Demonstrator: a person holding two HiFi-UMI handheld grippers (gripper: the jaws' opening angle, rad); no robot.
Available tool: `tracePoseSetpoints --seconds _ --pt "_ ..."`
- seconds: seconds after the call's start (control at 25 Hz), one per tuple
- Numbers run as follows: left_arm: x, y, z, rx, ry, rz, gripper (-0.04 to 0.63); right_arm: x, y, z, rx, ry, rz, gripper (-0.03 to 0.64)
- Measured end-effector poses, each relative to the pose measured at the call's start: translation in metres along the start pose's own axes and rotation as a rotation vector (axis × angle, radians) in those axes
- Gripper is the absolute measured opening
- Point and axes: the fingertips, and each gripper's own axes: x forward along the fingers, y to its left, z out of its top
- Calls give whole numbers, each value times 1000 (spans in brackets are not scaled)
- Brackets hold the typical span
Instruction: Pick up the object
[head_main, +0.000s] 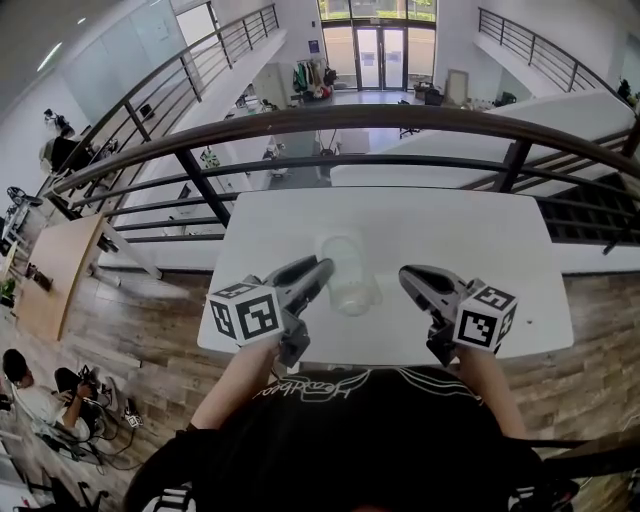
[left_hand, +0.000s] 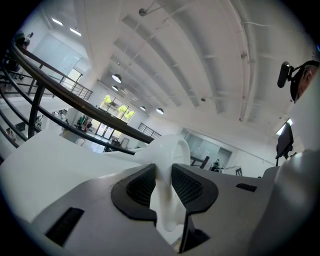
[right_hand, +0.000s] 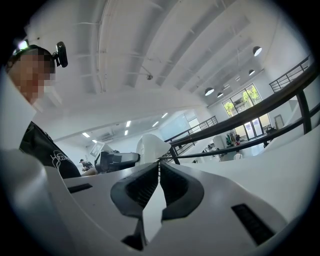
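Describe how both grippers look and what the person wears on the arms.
The left gripper and right gripper are alike: grey bodies tapering to jaws lined with black textured pads, each carrying a white cube printed with black square markers. No cables show. The person wears a black short-sleeved T-shirt with white lettering.

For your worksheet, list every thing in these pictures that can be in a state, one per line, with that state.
Cup: clamped in the left hand-held gripper, over the table.
Left hand-held gripper: shut on the cup.
Right hand-held gripper: shut, with nothing between its jaws.
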Motion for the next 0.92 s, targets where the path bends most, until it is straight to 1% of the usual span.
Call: tracePoseSetpoints --seconds 0.64,0.92 --pt "-3 -6 3 29 -14 -5 109 -1 8 9 -44 -25 5 21" --pt "-2 -7 -2 27 -5 -3 109 -2 8 8 -38 -26 6 21"
